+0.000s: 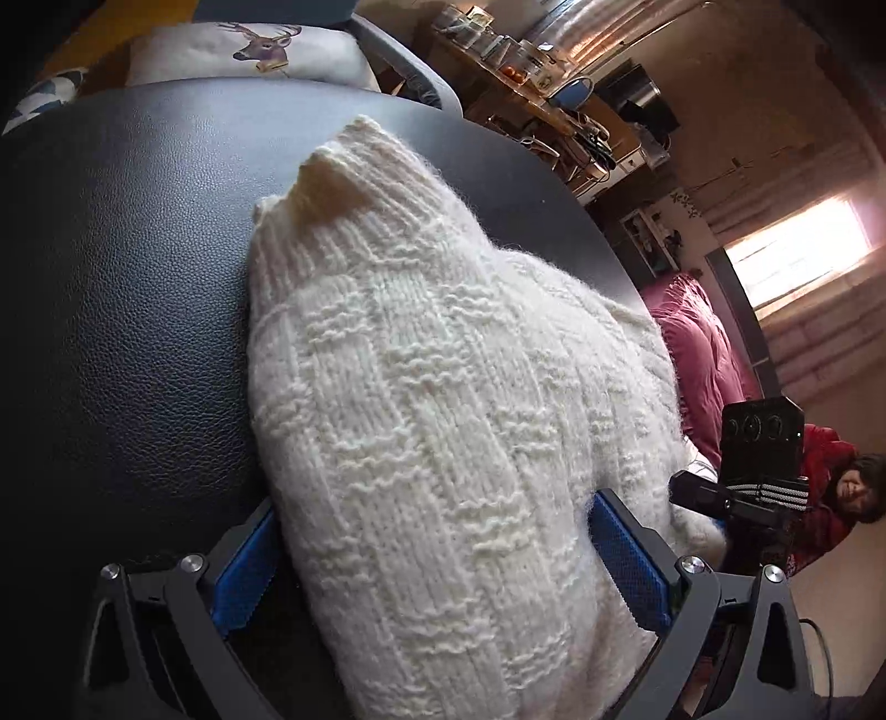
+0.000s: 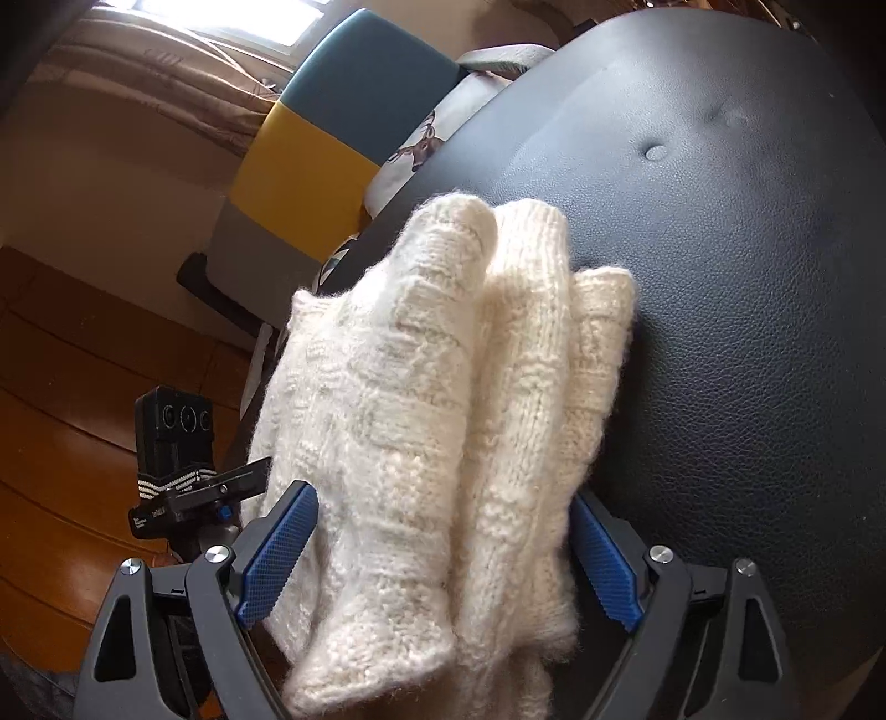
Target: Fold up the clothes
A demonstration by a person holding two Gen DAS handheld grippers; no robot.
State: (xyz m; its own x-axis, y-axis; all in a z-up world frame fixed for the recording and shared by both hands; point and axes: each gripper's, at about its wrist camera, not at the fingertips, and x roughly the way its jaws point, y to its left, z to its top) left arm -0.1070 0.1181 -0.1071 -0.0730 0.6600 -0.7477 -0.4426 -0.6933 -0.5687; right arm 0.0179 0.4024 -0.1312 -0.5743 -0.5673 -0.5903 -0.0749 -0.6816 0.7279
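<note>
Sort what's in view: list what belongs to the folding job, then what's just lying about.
Job:
white knit sweater
left gripper
right gripper
black padded surface

Lying about:
deer-print cushion
maroon blanket
cluttered wooden desk
yellow and teal chair

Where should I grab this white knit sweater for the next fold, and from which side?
Judging by the pose, take the white knit sweater at its near bunched end, coming in low from the near edge of the black leather surface. There the fabric is thick between the left gripper and right gripper, while the far ribbed end lies flat.
</note>
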